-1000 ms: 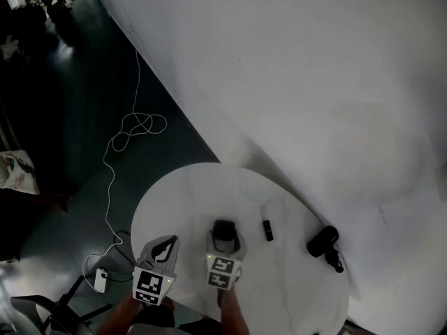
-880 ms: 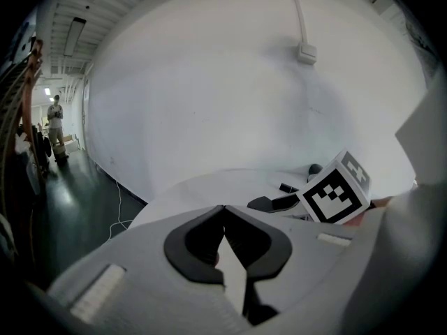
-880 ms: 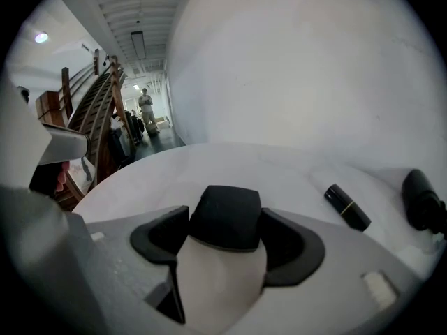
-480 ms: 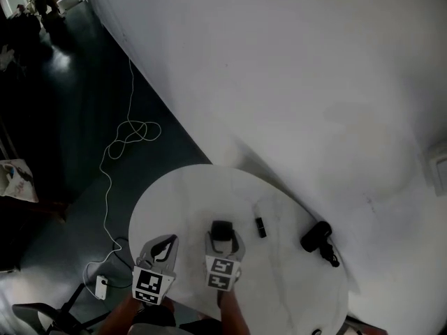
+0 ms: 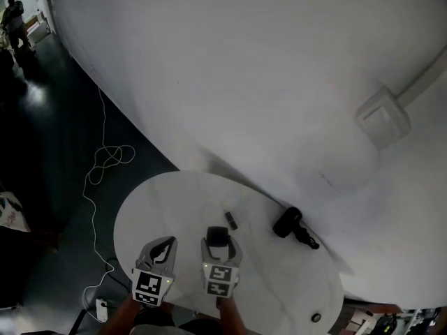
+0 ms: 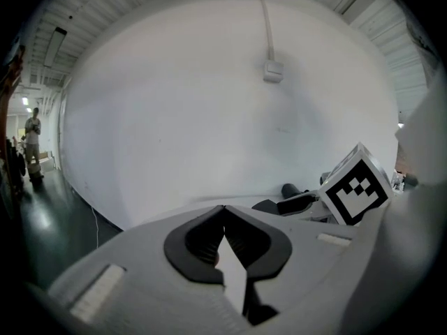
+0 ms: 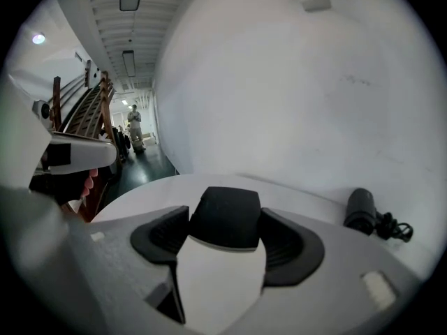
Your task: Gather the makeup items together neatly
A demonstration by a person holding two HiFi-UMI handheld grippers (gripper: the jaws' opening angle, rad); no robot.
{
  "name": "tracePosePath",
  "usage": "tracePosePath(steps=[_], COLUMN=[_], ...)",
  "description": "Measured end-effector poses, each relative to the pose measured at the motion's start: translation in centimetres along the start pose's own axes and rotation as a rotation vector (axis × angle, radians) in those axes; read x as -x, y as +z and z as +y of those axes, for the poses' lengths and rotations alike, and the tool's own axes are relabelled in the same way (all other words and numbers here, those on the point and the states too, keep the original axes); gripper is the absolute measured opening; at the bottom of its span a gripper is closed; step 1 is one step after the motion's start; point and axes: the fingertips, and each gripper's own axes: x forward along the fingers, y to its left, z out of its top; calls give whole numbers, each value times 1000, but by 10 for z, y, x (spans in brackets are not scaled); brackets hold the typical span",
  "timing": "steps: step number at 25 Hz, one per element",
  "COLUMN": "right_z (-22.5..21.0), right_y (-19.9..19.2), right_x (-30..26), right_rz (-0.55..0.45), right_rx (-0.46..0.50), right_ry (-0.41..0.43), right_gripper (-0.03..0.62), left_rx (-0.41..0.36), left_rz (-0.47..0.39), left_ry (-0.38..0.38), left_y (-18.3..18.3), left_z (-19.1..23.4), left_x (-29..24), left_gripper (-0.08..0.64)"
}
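Black-topped case (image 7: pixel 225 218) sits clamped between the right gripper's (image 5: pixel 218 245) jaws. Left gripper (image 5: pixel 165 248), just beside it, is closed on nothing. Small dark tube (image 5: pixel 230 221) lies just ahead of the right gripper on the round table (image 5: pixel 160 201).

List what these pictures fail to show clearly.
- Small dark stick on the round white table: head view, too small to identify.
- Black rounded case in the right gripper: sides hidden by the jaws, both views.
- Tiny round object at the table's edge: too small, head view.
- Black cylinder with cord: too dark for detail.
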Motion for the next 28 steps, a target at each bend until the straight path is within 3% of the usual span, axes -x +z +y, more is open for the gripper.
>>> tracePosePath(steps=[13,28], right_z=[-97,-209], right_y=[-19,-88], right_x=[102,227], right_rz=[-48,-52], right_rx=[-86,-231], right_ry=[-187,-426], right_gripper=[324,324], left_rx=[-96,-182], left_rz=[-42,-46], left_ry=[-226,-508], left_y=[35,42], left_z=[-127,-295], left_x=[-12,-18], left_gripper=[11,11])
